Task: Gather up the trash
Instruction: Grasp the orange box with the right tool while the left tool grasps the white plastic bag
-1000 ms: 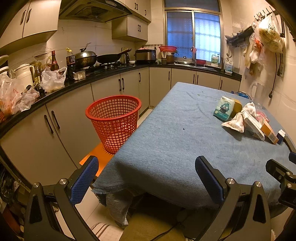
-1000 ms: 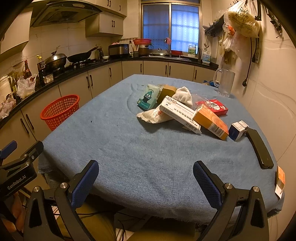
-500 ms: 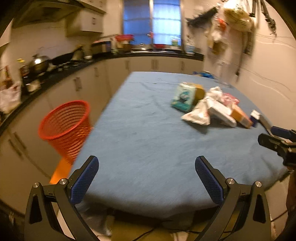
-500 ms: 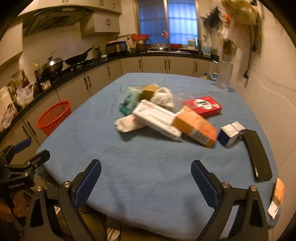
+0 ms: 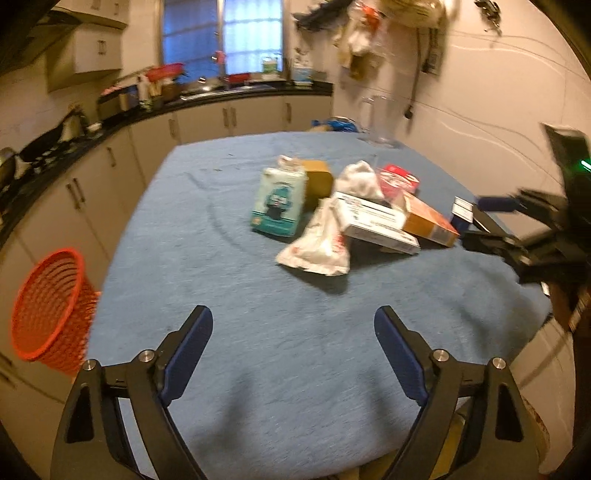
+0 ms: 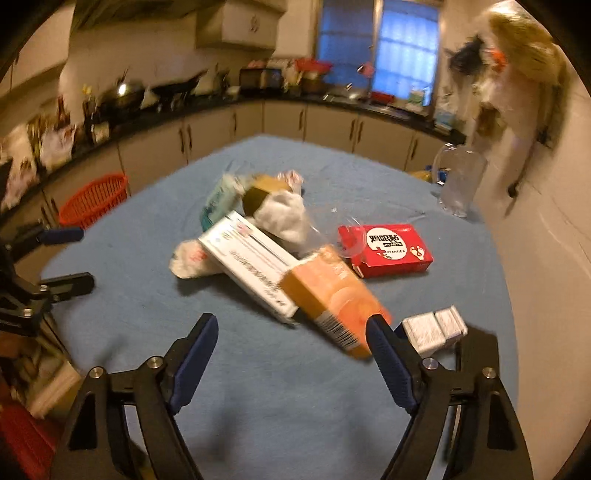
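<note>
A heap of trash lies mid-table on the blue cloth (image 5: 229, 280): a teal tissue pack (image 5: 279, 205), a crumpled white bag (image 5: 317, 245), a long white box (image 6: 251, 264), an orange box (image 6: 330, 297), a red box (image 6: 386, 249) and a small white-and-blue box (image 6: 432, 328). The red mesh basket (image 5: 48, 306) stands on the floor left of the table. My left gripper (image 5: 293, 345) hovers over the near cloth, its jaws closing with nothing between them. My right gripper (image 6: 291, 350) is just short of the orange box, jaws closing on empty air.
A clear jug (image 6: 460, 181) stands at the table's far right near the wall. A black flat object lies behind my right finger (image 6: 476, 354). Cabinets and a cluttered counter (image 6: 184, 110) run along the left and back. Bags hang on the right wall (image 5: 369, 33).
Both views have swung toward the trash heap, which looks nearer and more central. The basket has slid to the left edge. Both pairs of jaws have narrowed a little.
</note>
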Action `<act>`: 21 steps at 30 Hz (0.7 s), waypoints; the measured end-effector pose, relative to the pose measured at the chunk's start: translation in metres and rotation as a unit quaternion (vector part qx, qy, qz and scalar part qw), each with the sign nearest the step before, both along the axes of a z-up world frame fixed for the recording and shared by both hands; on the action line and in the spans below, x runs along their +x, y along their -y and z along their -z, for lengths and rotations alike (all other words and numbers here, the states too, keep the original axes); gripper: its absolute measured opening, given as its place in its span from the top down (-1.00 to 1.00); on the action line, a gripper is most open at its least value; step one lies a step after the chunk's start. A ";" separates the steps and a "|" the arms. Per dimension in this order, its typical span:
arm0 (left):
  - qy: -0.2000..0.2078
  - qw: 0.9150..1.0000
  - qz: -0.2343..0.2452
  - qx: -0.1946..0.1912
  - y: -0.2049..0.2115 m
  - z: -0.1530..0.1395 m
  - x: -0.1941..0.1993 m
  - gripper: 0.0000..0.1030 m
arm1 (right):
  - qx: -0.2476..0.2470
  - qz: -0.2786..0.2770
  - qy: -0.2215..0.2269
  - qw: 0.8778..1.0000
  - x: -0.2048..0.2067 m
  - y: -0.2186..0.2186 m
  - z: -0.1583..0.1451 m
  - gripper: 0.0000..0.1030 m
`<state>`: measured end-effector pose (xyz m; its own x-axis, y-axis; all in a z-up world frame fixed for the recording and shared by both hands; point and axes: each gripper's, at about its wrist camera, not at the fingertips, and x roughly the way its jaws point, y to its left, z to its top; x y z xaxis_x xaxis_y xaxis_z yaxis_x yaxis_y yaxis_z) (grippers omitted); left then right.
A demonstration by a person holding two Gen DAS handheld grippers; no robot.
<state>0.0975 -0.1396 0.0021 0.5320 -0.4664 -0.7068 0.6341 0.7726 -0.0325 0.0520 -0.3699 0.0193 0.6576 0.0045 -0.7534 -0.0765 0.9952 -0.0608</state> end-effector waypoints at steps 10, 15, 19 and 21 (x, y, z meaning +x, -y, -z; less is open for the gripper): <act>-0.017 0.998 0.055 0.007 0.021 0.013 0.013 -0.72 | -0.099 -0.088 -0.102 0.986 0.074 0.025 0.028 -0.65; -0.045 0.994 0.095 -0.006 0.024 0.015 0.032 -0.72 | -0.099 -0.118 -0.138 0.978 0.092 0.029 0.045 -0.63; -0.053 0.991 0.120 0.003 0.035 0.018 0.048 -0.73 | -0.059 -0.126 -0.155 0.978 0.098 0.035 0.053 -0.32; -0.050 0.991 0.122 0.010 0.042 0.020 0.056 -0.73 | -0.039 -0.120 -0.148 0.981 0.095 0.037 0.050 -0.20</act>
<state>0.1533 -0.1820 -0.0174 0.3328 -0.5574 -0.7606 0.7962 0.5983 -0.0900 0.1469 -0.4065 -0.0305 0.3962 0.0678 -0.9157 -0.3346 0.9394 -0.0752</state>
